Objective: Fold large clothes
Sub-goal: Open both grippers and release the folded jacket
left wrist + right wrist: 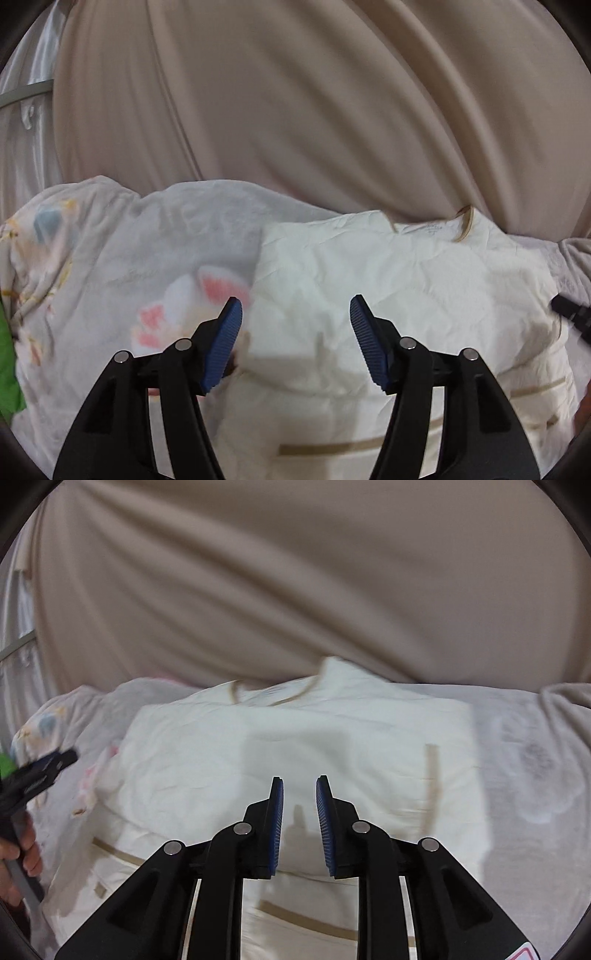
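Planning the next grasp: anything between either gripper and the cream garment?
Nothing visible. The left gripper and right gripper both hang open, nothing between their pads, right above the folded cream garment, which lies on the printed bedsheet. Only bare fabric ahead of each.

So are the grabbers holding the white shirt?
No. The left gripper and right gripper are both open, with nothing between their pads. The shirt lies folded.
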